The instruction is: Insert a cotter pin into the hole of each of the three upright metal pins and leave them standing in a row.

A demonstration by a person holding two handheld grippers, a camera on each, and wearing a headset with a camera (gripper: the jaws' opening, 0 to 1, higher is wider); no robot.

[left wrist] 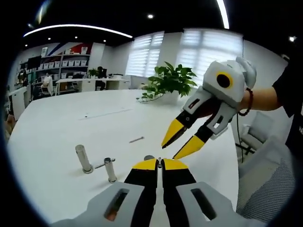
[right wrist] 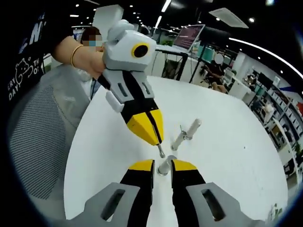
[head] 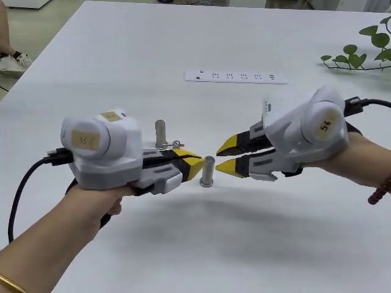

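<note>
Left gripper (head: 199, 162) pinches, probably, thin cotter pin (right wrist: 161, 151) mid-frame; grey upright metal pin (head: 208, 171) beside its tip, at mouth of part-open right gripper (head: 220, 157).

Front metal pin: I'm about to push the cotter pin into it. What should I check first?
1. Cotter pin gripped by left gripper: ok, jaws shut on it and its tip sticks out.
2. Front metal pin upright: ok.
3. Right gripper steadying that pin: not ok, jaws open on either side of it.
4. Cotter pin lined up with the pin's hole: cannot tell, the hole is not visible.
5. Rear metal pin pinned: ok, fitted cotter pin crosses it.
6. Spare cotter pin available: ok, it lies loose on the table.
</note>
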